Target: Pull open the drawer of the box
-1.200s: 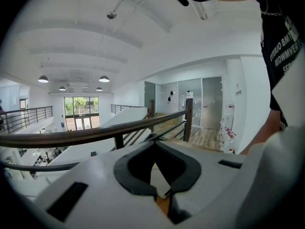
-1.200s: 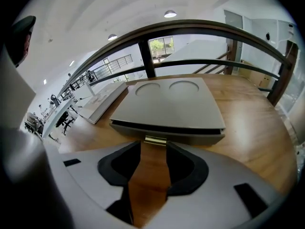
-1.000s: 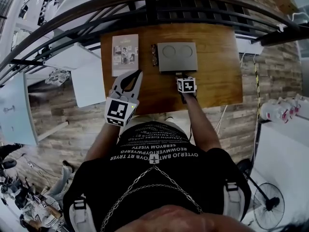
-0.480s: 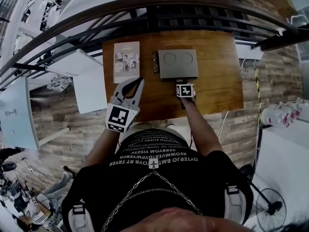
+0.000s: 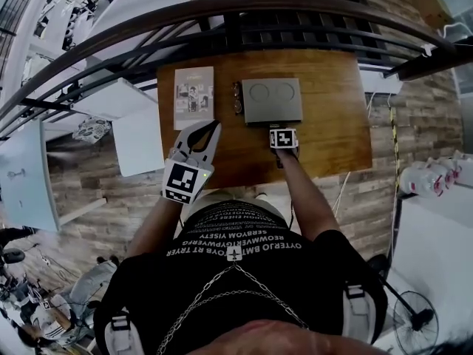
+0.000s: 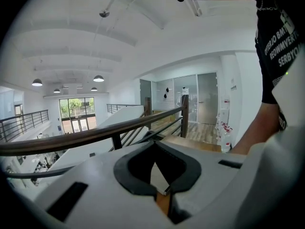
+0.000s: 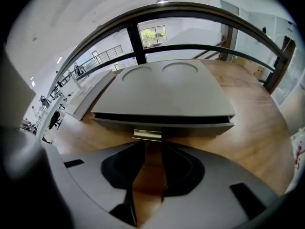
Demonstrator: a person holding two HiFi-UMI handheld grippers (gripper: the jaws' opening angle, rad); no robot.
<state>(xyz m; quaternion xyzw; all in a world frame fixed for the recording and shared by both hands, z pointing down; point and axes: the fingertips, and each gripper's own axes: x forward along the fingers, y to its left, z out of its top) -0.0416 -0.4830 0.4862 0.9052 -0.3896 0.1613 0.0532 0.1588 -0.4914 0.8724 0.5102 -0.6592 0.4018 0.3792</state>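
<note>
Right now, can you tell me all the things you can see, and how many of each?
table: one, brown wood, beside the railing.
box: one, grey, on the table's far half.
handle: one, gold, front of the box.
booklet: one, pale, on the table left of the box.
small dark thing: one, between booklet and box; too small to name.
railing: one, dark, beyond the table.
bottles: several, white with red, far right.
fan: one, dark, bottom right on the floor.
left gripper: one, white, over the table's near left; jaws together, empty.
right gripper: one, pale grey, at the box's front; jaws apart, just been closing, handle just past their tips.
</note>
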